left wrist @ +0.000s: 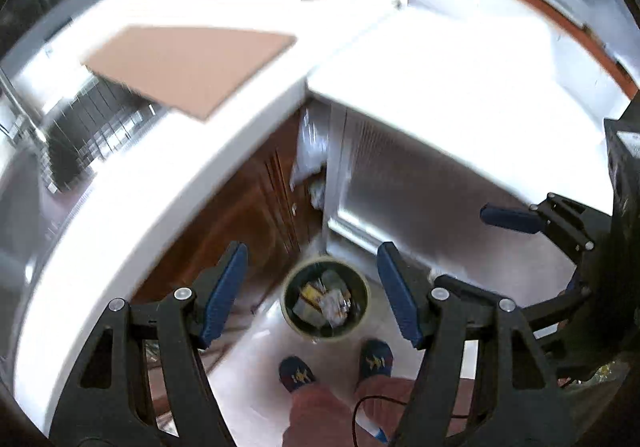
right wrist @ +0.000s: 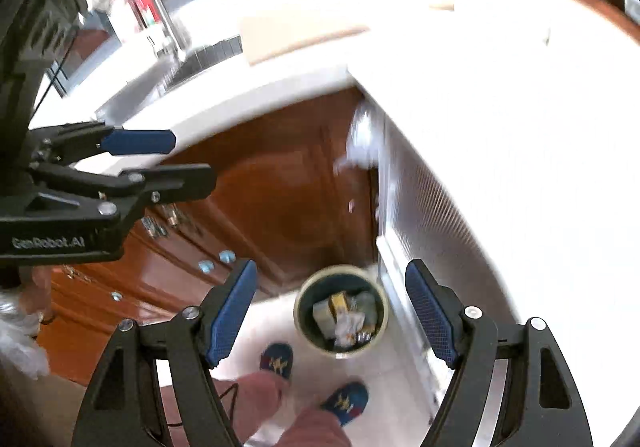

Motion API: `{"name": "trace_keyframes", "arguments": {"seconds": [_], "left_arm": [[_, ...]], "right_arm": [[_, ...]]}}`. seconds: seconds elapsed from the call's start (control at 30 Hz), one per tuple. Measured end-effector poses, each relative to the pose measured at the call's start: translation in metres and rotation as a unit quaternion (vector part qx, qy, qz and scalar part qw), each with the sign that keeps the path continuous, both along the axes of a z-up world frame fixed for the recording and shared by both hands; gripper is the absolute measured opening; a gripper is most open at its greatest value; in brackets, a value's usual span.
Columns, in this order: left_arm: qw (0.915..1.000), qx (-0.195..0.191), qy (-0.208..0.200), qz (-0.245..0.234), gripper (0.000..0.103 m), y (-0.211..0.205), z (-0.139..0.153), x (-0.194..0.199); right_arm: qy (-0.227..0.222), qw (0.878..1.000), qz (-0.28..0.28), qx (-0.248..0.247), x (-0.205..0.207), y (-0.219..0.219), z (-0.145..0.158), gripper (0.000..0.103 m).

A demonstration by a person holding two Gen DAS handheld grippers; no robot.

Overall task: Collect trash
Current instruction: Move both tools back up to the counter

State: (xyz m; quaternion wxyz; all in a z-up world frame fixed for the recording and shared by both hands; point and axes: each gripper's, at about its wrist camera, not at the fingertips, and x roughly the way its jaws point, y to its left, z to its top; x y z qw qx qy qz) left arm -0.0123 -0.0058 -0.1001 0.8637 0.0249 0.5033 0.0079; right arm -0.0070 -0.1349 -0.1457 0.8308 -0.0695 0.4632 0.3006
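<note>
Left wrist view shows your left gripper (left wrist: 312,287) and right gripper (right wrist: 330,311) with jaws apart, empty, above the floor's trash bin (left wrist: 325,297); next, seek more trash on the counter (left wrist: 160,183).

A trash bin (left wrist: 325,297) stands on the floor (left wrist: 256,359) in the corner below the countertop (left wrist: 120,215), with trash (left wrist: 326,301) inside it. The person's feet (left wrist: 297,373) are just before it. A flat board (left wrist: 188,65) lies on the countertop beside the sink (right wrist: 208,51).
</note>
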Motion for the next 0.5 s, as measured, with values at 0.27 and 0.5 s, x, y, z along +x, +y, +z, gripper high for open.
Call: {"name": "trace_keyframes", "arguments": {"seconds": [0.27, 0.5], "left_arm": [[0.9960, 0.040, -0.081, -0.002, 0.064, -0.020, 0.070, 0.000], [0.9934, 0.030, -0.110, 0.005, 0.065, -0.034, 0.109, 0.008]], "right_arm": [[-0.078, 0.996, -0.013, 0.040, 0.017, -0.027, 0.085, 0.078], [-0.112, 0.991, -0.033, 0.070, 0.032, -0.052, 0.131, 0.078]]}}
